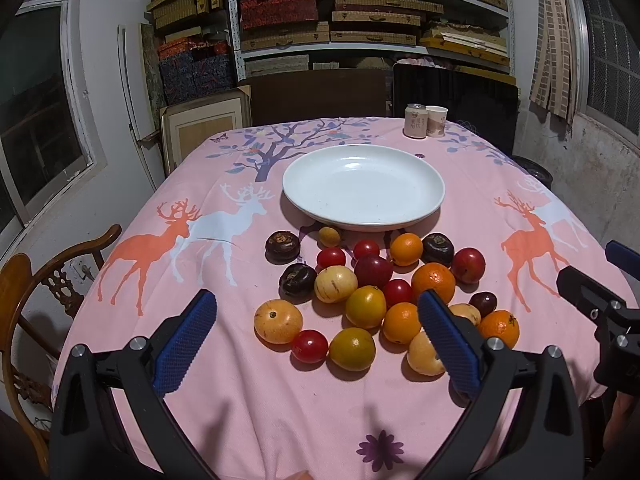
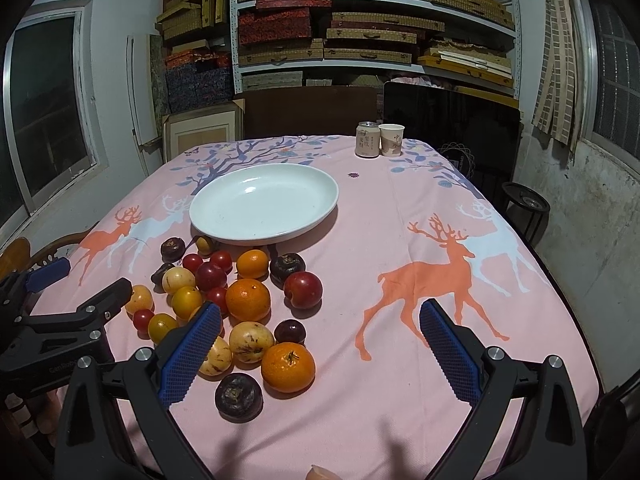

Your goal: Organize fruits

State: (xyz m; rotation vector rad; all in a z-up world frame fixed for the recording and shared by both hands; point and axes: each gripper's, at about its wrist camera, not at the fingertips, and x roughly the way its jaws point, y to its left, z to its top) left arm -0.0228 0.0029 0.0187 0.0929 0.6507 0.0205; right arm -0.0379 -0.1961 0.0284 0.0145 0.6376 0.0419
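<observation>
While plate (image 1: 363, 186) sits bare, four oranges (image 1: 433, 282)

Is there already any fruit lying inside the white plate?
No. The white plate holds nothing; all the fruit, such as the nearest orange, lies on the pink tablecloth in front of it.

A plate (image 1: 364, 188) is set on the table (image 1: 240, 400), toward its middle. A cluster of fruit (image 1: 376, 296) is laid just before the plate, on its near side. A can (image 1: 415, 121) and a paper cup (image 1: 436, 121) are placed side by side at the far edge, the can to the left. Shelves of boxes (image 1: 360, 20) are seen behind the table, and a chair (image 1: 44, 292) is placed to its left.
</observation>
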